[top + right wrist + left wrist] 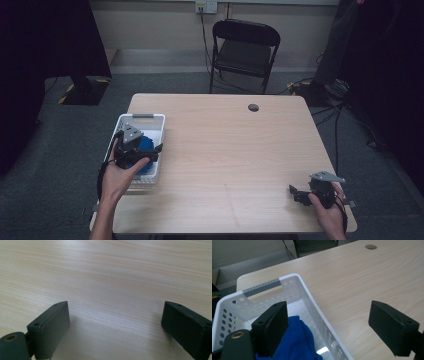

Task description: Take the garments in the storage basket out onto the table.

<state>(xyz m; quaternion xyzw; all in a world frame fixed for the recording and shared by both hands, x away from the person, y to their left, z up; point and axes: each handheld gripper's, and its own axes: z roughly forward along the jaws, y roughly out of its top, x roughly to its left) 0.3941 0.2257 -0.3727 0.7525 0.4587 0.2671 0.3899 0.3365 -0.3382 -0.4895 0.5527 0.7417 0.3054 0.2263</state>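
My left gripper (328, 327), jaws spread, straddles the basket (310, 302) wall beside the blue cloth (298, 340), likely just dropped there; right gripper (305, 194) rests open on the table (225, 150).

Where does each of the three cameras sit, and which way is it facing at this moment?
High view: above the person's side, looking forward and down on the table; forearms, hands, left gripper and right gripper.
Left gripper view: rides the left gripper, over the white basket holding blue cloth; open jaws.
Right gripper view: rides the right gripper, facing bare tabletop; open jaws.
Shared: basket and cloth appear in the high and left gripper views.
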